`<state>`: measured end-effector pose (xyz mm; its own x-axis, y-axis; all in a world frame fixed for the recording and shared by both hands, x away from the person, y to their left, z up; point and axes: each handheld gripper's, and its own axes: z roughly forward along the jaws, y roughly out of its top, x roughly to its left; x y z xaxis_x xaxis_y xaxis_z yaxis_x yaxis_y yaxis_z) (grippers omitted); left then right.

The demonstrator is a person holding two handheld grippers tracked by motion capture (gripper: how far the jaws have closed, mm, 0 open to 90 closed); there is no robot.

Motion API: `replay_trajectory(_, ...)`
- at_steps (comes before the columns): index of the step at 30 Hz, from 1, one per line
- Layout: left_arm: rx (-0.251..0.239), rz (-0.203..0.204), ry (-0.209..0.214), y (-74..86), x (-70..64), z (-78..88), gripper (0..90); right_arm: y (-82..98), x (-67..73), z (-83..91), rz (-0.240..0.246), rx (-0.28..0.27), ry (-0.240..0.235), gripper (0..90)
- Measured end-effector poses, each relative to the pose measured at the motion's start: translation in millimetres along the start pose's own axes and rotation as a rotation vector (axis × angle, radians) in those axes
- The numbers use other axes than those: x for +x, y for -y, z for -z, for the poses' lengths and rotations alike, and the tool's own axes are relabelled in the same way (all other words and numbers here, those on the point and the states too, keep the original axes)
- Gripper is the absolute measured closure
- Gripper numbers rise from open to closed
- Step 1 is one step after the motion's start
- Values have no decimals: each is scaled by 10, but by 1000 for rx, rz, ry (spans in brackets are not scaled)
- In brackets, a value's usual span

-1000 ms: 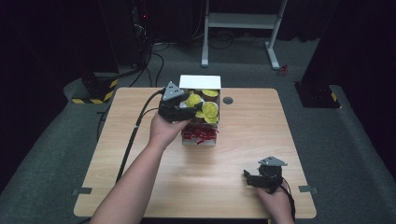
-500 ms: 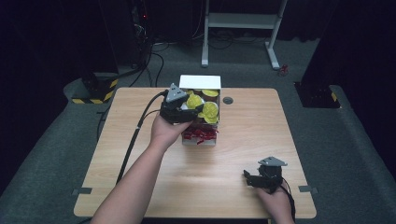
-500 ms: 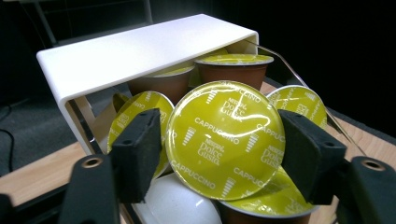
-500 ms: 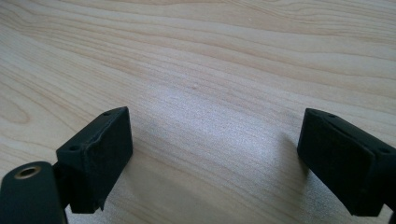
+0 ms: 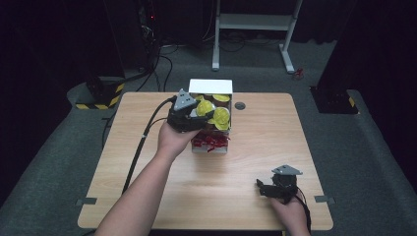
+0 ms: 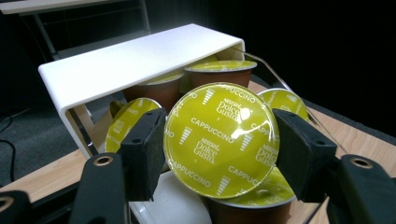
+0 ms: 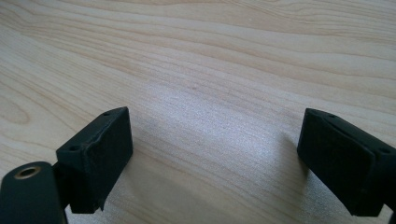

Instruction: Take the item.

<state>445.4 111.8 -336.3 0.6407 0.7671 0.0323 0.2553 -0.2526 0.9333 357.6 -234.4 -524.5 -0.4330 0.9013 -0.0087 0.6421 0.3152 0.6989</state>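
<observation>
My left gripper (image 6: 218,149) has just been closing, and now its two black pads press on the rim of a coffee capsule (image 6: 219,137), one at nine o'clock of the yellow-green foil lid and one at three o'clock. The lid faces my camera, tilted up, with the brown cup body behind it. I judge the grasp made: the capsule is caught across its widest part, so the next thing is to carry it wherever it is wanted, most likely to a free spot in the white box (image 6: 126,70).

The held capsule hangs over the box, among the other capsules (image 6: 219,74) that stand under the folded-back white lid at twelve o'clock. In the high view my left gripper (image 5: 194,115) sits at the box's nine-o'clock edge, toward the far middle of the table (image 5: 147,172).

My right gripper (image 7: 212,158) rests low over bare wood at about five o'clock of the table, jaws spread wide with nothing between them.

Against the picture a second ago, little differs from above: the left hand is at the same edge of the box, the capsules look unshifted, and the right hand has not moved. The real change is the closing of the pads.
</observation>
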Motion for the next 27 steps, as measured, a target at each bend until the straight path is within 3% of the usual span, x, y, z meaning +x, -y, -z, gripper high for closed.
replay_trajectory(11,-43,25,-5,-54,33,126,383,0,1,0,-1,0,0,103)
replay_trajectory(16,-58,14,-13,-69,29,220,383,0,1,0,-1,0,1,103)
replay_trajectory(27,-51,9,-31,-63,34,370,383,0,2,0,-1,0,2,103)
